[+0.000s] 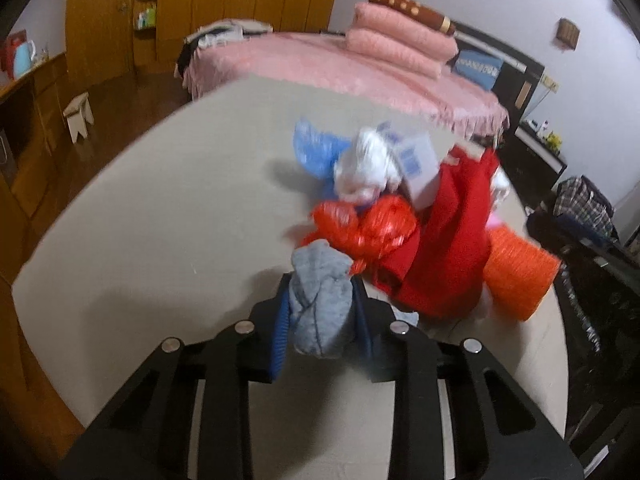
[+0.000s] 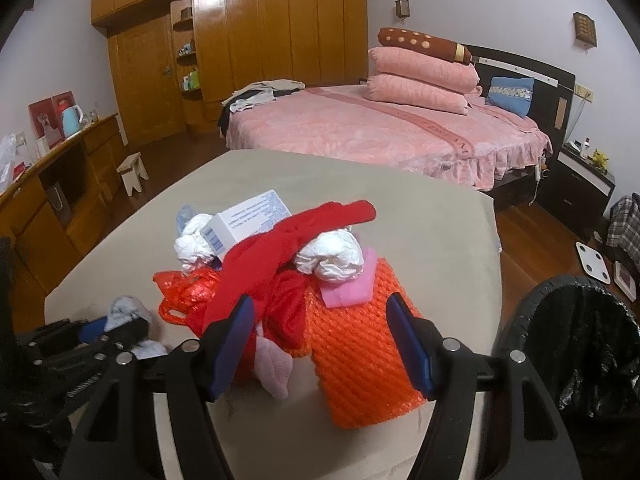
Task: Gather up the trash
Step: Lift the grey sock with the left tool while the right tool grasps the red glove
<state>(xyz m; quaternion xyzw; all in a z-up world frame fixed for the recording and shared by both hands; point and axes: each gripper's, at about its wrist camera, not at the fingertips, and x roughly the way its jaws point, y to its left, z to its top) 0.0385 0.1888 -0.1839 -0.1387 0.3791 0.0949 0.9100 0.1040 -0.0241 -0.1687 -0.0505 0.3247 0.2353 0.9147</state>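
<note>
A pile of trash lies on the beige table. In it are a red plastic bag, a red cloth, an orange foam mesh, crumpled white paper, a white box and a blue plastic bag. At the pile's near left edge my left gripper is shut on a grey cloth that bulges between its blue pads. My right gripper stands open just in front of the pile, one finger by the red cloth and one over the orange mesh, with neither touching.
A bin with a black liner stands on the floor right of the table. Beyond the table are a pink bed and a wooden wardrobe. A small stool and a desk stand at the left.
</note>
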